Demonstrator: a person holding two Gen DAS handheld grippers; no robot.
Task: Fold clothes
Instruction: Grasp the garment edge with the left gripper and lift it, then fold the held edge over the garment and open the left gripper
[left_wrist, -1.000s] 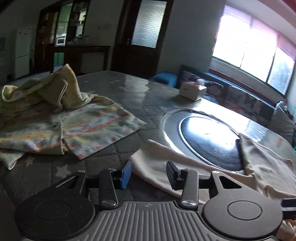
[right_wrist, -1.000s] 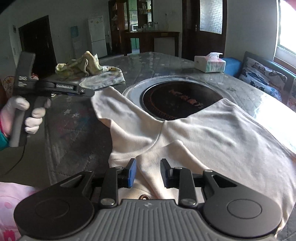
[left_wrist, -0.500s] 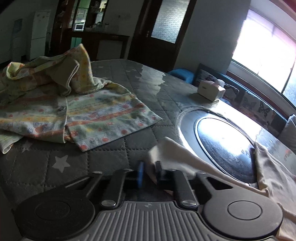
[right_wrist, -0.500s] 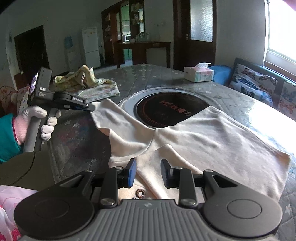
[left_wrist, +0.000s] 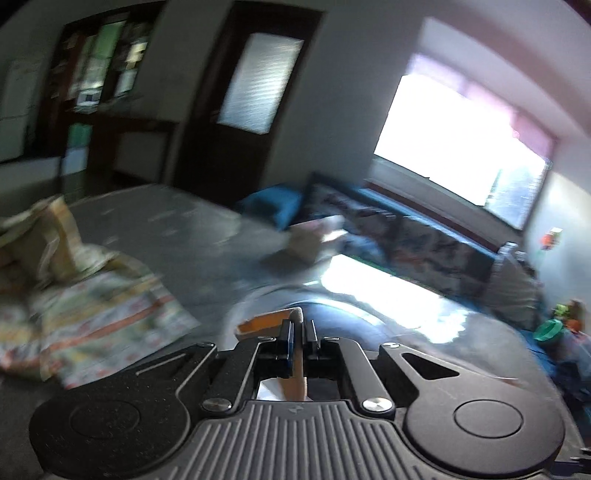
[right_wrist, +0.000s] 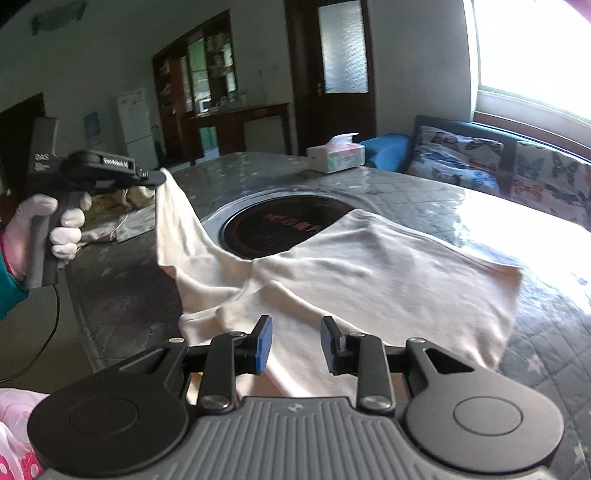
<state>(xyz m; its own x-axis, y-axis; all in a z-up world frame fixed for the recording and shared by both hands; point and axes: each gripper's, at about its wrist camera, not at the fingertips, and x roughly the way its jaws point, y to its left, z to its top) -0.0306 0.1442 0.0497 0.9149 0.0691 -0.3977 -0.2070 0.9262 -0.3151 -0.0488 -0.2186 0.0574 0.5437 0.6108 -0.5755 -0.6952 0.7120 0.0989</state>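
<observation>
A cream shirt (right_wrist: 369, 258) lies spread on the grey quilted table (right_wrist: 122, 295), partly over a round black hob (right_wrist: 280, 225). My left gripper (left_wrist: 299, 338) is shut on the end of the shirt's sleeve (left_wrist: 297, 369) and holds it lifted above the table; in the right wrist view the left gripper (right_wrist: 155, 177) shows at the left with the sleeve (right_wrist: 173, 214) hanging from it. My right gripper (right_wrist: 295, 343) is open and empty, just above the shirt's near edge.
A patterned yellow garment (left_wrist: 92, 306) lies crumpled at the table's left, also seen behind the left gripper (right_wrist: 110, 221). A tissue box (right_wrist: 336, 155) stands at the far side. A sofa with butterfly cushions (right_wrist: 498, 170) runs along the window wall.
My left gripper has shut on the sleeve end and lifted it off the table. The right gripper has stayed open above the shirt's near edge.
</observation>
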